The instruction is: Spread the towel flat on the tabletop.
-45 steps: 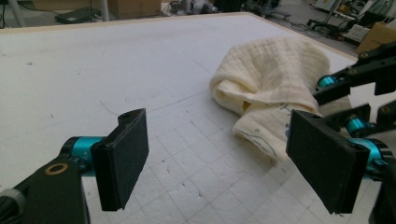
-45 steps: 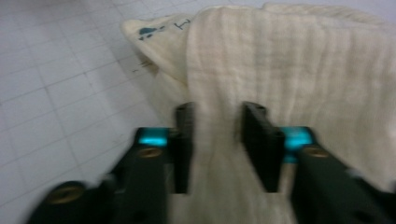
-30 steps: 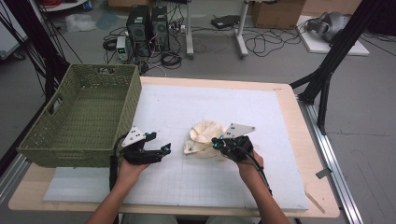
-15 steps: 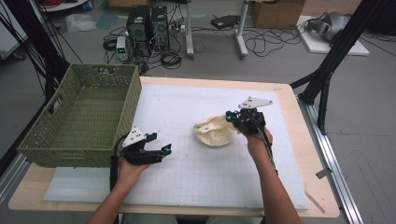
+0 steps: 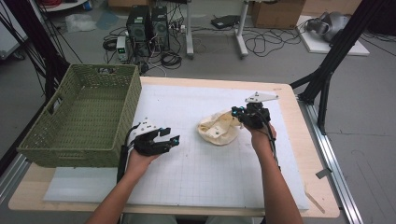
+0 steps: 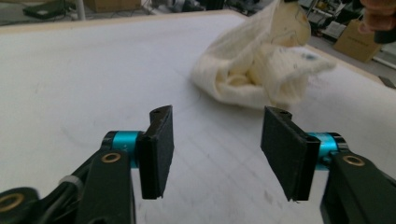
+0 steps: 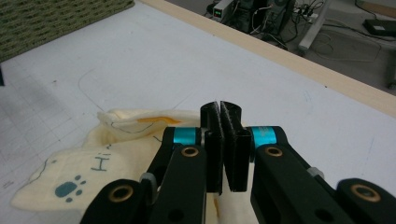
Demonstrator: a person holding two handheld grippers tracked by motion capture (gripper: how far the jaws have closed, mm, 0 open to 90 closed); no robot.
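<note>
A cream cloth (image 5: 217,130) with a blue paw print lies bunched on the white mat right of the middle. My right gripper (image 5: 238,114) is shut on its upper right edge and holds that edge up off the mat. In the right gripper view the jaws (image 7: 220,121) are pressed together, with the cloth (image 7: 116,149) hanging below and to the left. My left gripper (image 5: 170,136) hovers low over the mat to the cloth's left and points at it. Its jaws (image 6: 217,140) have just been closing and stand apart with nothing between them; the cloth (image 6: 252,74) lies beyond them.
A green woven basket (image 5: 135,93) stands at the table's left edge, close behind the left hand. The white gridded mat (image 5: 187,172) covers most of the wooden table. Computers and cables lie on the floor beyond the far edge.
The right gripper has carried the cloth's edge away from the person and to the right, raising it. The left gripper has shifted right towards the cloth and its jaws have narrowed.
</note>
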